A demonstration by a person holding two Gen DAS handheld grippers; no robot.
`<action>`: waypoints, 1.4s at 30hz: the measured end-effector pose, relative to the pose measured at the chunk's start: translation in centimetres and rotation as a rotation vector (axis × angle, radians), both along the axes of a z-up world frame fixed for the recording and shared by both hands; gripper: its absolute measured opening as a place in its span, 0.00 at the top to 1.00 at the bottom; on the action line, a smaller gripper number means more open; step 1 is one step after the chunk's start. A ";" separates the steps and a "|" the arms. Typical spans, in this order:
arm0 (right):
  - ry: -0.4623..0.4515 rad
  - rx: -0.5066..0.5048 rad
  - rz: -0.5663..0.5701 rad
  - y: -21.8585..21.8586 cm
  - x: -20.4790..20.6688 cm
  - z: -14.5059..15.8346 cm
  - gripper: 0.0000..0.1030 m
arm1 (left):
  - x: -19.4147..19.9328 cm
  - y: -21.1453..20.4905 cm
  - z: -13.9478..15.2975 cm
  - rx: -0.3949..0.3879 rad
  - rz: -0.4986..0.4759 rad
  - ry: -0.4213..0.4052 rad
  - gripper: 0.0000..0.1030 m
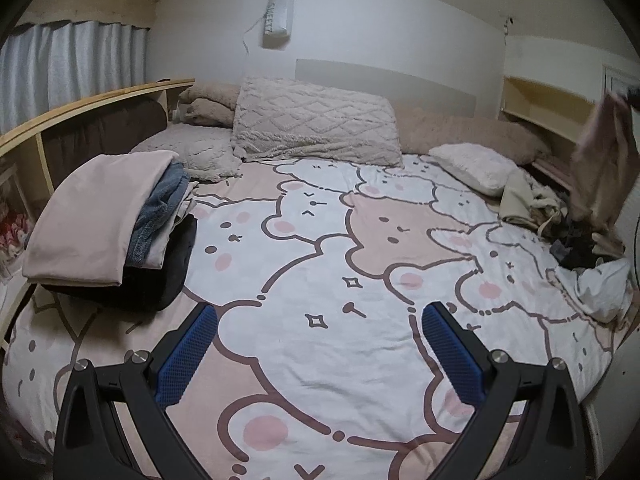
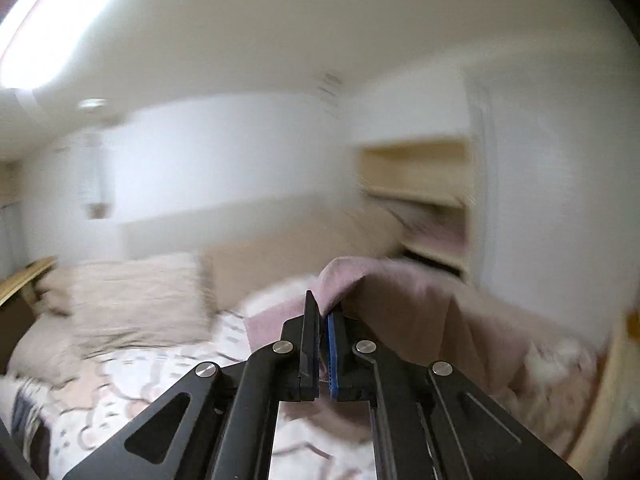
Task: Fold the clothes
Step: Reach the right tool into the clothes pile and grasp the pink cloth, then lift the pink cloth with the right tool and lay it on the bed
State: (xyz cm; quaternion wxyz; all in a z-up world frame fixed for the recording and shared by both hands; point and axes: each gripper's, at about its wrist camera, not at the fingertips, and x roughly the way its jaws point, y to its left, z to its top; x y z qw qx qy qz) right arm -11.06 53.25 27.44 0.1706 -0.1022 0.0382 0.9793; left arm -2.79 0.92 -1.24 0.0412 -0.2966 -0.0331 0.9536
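Left fingers [image 1: 210, 344] spread, empty; right fingers [image 2: 308, 332] clamping one pink garment [image 2: 400, 304].

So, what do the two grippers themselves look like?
Both share one design. The left gripper has matte black angular link arms with triangular cut-outs, round silver bolts at the pivots, and blue textured pads. The right gripper matches it. No cables, markings or sleeves show.

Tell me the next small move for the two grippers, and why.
Probably bring the right gripper with the pinkish garment over the bare middle of the bedspread and lower it. The garment hangs lifted off the unfolded heap; the left gripper is open and free to catch a second corner.
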 end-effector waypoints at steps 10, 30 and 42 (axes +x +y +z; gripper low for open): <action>0.209 0.126 0.470 -18.5 4.0 8.9 0.97 | 2.7 -4.2 1.5 0.049 0.039 0.084 0.00; -0.002 -0.091 0.987 -24.9 8.7 3.3 0.97 | 2.7 1.7 3.1 0.124 -0.292 0.277 0.27; -0.063 -0.085 0.854 -22.2 9.4 1.5 0.97 | 0.7 3.6 3.4 0.202 -0.404 0.207 0.97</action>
